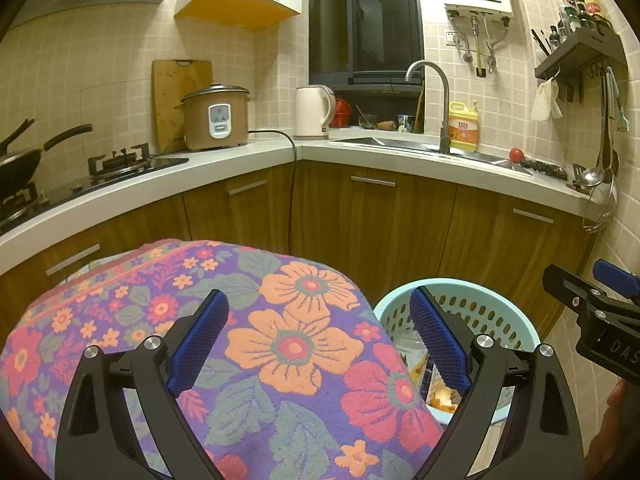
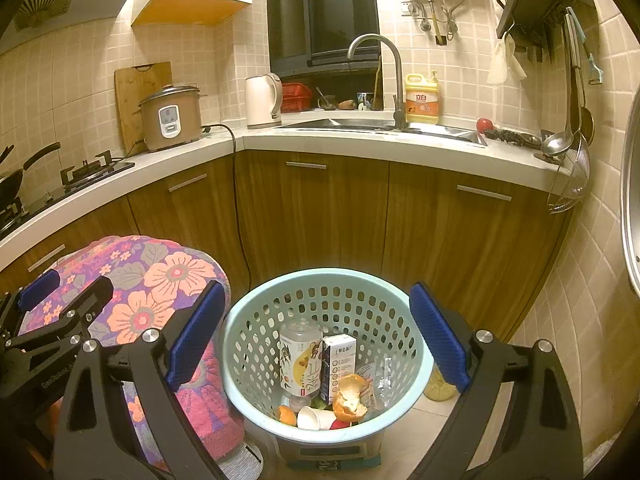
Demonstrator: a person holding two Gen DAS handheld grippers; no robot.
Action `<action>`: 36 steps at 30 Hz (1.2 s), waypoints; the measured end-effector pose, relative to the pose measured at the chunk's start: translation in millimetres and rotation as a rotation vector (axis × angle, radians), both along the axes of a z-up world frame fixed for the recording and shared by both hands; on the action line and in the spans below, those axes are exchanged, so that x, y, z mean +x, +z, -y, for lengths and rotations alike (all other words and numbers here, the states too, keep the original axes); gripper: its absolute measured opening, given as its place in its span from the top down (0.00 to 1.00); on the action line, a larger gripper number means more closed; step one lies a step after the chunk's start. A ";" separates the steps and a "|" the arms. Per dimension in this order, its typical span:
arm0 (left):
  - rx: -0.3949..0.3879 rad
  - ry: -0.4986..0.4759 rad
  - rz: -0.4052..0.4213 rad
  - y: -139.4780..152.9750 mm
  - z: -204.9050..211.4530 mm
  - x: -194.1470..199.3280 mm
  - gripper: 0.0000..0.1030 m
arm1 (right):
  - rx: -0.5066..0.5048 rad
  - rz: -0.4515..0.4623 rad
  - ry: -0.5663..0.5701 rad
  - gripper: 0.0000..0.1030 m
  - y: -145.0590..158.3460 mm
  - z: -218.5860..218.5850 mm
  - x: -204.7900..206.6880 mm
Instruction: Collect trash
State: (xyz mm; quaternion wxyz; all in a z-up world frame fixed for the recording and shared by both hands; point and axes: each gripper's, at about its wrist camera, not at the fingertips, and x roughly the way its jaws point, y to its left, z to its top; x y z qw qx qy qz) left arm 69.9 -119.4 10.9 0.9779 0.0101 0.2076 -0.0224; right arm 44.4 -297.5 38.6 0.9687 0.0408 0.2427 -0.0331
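Note:
A light blue perforated basket stands on the floor and holds trash: a clear plastic bottle, a small drink carton, orange peel, a white cup and a clear wrapper. My right gripper hovers open above the basket with nothing between its blue pads. My left gripper is open over a floral cloth, with the basket at its right finger. Each gripper shows at the edge of the other's view: the right gripper and the left gripper.
The floral cloth drapes a rounded surface left of the basket. Wooden cabinets under a white counter curve behind. On the counter are a rice cooker, kettle, sink tap, detergent bottle and stove.

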 end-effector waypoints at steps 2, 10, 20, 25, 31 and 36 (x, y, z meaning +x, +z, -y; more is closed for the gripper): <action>0.000 0.000 -0.001 0.1 0.2 0.0 0.11 | 0.001 0.000 0.000 0.14 0.1 0.0 0.1; 0.004 -0.009 -0.005 -0.7 0.0 -0.1 0.11 | 0.004 -0.002 0.001 0.14 -1.7 0.4 1.4; 0.002 -0.016 -0.016 -1.0 -1.1 1.5 0.09 | 0.003 -0.001 0.001 0.14 -2.4 1.2 1.4; 0.003 -0.017 -0.017 -0.6 -0.9 1.3 0.09 | 0.004 -0.003 0.001 0.14 -2.0 1.5 1.0; 0.003 -0.017 -0.016 -0.6 -0.6 1.3 0.08 | 0.004 -0.003 0.000 0.14 -2.4 1.7 0.5; 0.003 -0.017 -0.016 -0.5 -0.2 1.2 0.08 | 0.006 -0.005 -0.001 0.14 -3.4 2.0 0.0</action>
